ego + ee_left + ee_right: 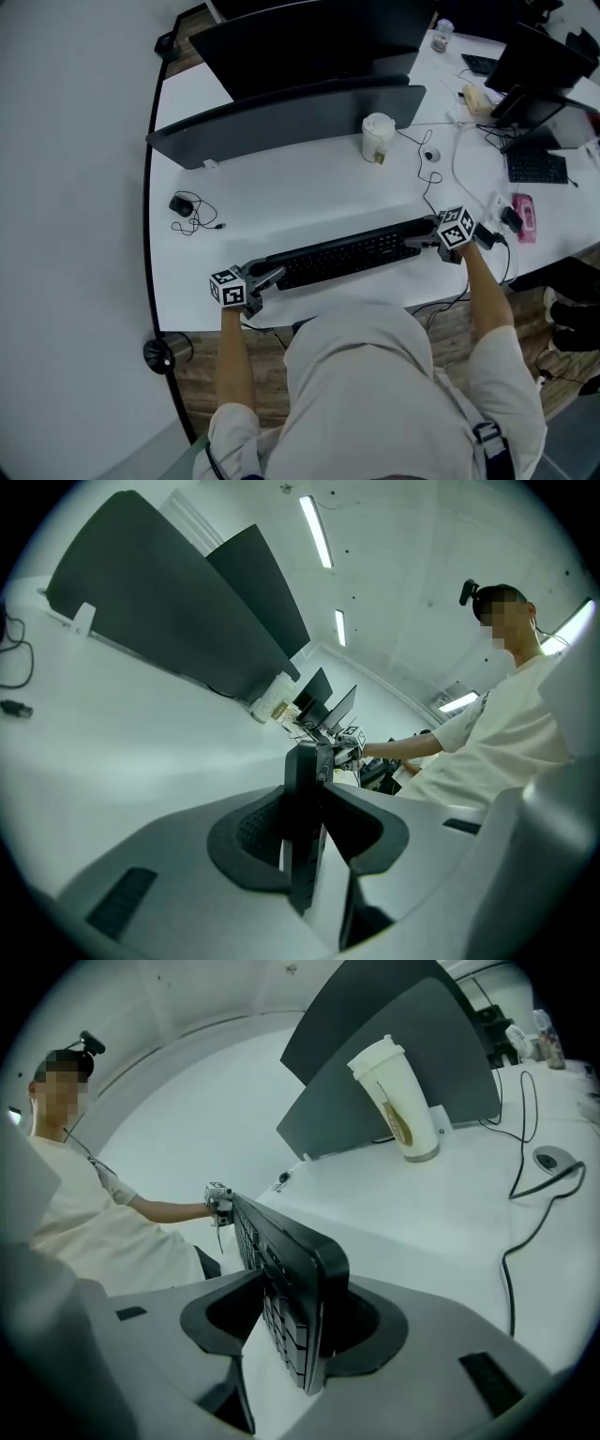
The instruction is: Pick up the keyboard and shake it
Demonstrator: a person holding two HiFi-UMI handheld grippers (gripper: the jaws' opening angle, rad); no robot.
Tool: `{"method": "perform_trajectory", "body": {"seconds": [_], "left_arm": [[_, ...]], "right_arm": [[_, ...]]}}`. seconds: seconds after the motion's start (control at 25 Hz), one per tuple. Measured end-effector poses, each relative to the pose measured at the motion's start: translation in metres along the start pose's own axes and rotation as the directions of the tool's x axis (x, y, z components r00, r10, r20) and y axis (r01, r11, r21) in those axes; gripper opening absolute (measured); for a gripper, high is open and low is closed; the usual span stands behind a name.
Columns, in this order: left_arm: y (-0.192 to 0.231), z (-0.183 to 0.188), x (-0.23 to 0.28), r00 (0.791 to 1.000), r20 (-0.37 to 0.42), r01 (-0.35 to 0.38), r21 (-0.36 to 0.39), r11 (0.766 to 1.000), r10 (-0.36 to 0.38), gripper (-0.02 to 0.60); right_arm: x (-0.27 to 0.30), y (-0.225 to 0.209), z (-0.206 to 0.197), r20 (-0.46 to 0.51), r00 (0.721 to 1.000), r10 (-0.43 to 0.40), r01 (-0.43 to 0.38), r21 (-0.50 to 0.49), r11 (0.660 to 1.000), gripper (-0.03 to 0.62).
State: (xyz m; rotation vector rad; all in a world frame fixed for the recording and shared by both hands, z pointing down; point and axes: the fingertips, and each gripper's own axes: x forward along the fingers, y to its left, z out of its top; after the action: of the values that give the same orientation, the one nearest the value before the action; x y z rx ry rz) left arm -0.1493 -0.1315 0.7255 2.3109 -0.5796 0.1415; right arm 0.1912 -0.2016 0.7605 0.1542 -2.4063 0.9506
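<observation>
The head view looks steeply down on the counter from above. Each gripper view sits close at one end of the keyboard, looking along it toward the other; all three share it

Left forearm and right forearm stretched forward, well apart. Left gripper clamped on keyboard left end, right gripper on right end, jaws facing inward.

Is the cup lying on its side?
No, the cup stands upright on the desk.
</observation>
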Motion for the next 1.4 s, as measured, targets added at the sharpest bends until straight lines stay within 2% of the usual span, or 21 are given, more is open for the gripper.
{"method": "perform_trajectory", "body": {"seconds": [0.2,0.36,0.44,0.56,0.64,0.76,0.88,0.96,1.04,1.16,1.24,1.4], "left_arm": [[-0.006,0.017,-0.003,0.997,-0.073,0.003,0.125,0.992,0.006,0.135],[-0.010,0.033,-0.008,0.994,-0.110,0.017,0.221,0.975,0.008,0.138],[-0.012,0.042,-0.008,0.989,-0.143,0.018,0.286,0.958,0.024,0.138],[-0.016,0.060,-0.009,0.984,-0.161,0.002,0.402,0.916,0.069,0.138],[-0.018,0.073,-0.010,0.981,-0.159,-0.022,0.490,0.872,0.114,0.138],[-0.021,0.092,-0.011,0.970,-0.158,-0.052,0.614,0.788,0.187,0.141],[-0.016,0.106,-0.006,0.957,-0.150,-0.082,0.678,0.731,0.247,0.143],[-0.012,0.111,-0.006,0.942,-0.151,-0.104,0.715,0.691,0.299,0.146],[-0.009,0.114,-0.007,0.918,-0.157,-0.118,0.769,0.628,0.364,0.144],[0.003,0.114,-0.009,0.856,-0.156,-0.142,0.845,0.516,0.492,0.130],[0.008,0.123,-0.011,0.828,-0.116,-0.175,0.876,0.450,0.549,0.127],[0.013,0.140,-0.015,0.782,-0.019,-0.247,0.908,0.338,0.622,0.132]], "right_arm": [[-0.005,0.009,0.013,-0.035,0.999,-0.024,0.019,-0.130,0.991,0.212],[-0.014,0.015,0.036,-0.052,0.997,-0.064,0.049,-0.261,0.964,0.202],[-0.019,0.018,0.051,-0.070,0.992,-0.103,0.073,-0.345,0.936,0.196],[-0.027,0.022,0.071,-0.089,0.982,-0.168,0.109,-0.461,0.881,0.184],[-0.034,0.025,0.086,-0.078,0.974,-0.212,0.141,-0.527,0.838,0.179],[-0.044,0.029,0.107,-0.078,0.950,-0.303,0.188,-0.633,0.751,0.172],[-0.050,0.030,0.125,-0.102,0.890,-0.445,0.228,-0.745,0.627,0.150],[-0.054,0.031,0.138,-0.086,0.855,-0.512,0.251,-0.795,0.552,0.143],[-0.057,0.035,0.150,-0.056,0.838,-0.543,0.270,-0.822,0.501,0.141],[-0.061,0.040,0.164,0.007,0.812,-0.584,0.310,-0.852,0.422,0.138],[-0.062,0.041,0.172,0.060,0.788,-0.613,0.349,-0.864,0.364,0.141],[-0.064,0.044,0.182,0.158,0.734,-0.661,0.416,-0.874,0.253,0.138]]}}
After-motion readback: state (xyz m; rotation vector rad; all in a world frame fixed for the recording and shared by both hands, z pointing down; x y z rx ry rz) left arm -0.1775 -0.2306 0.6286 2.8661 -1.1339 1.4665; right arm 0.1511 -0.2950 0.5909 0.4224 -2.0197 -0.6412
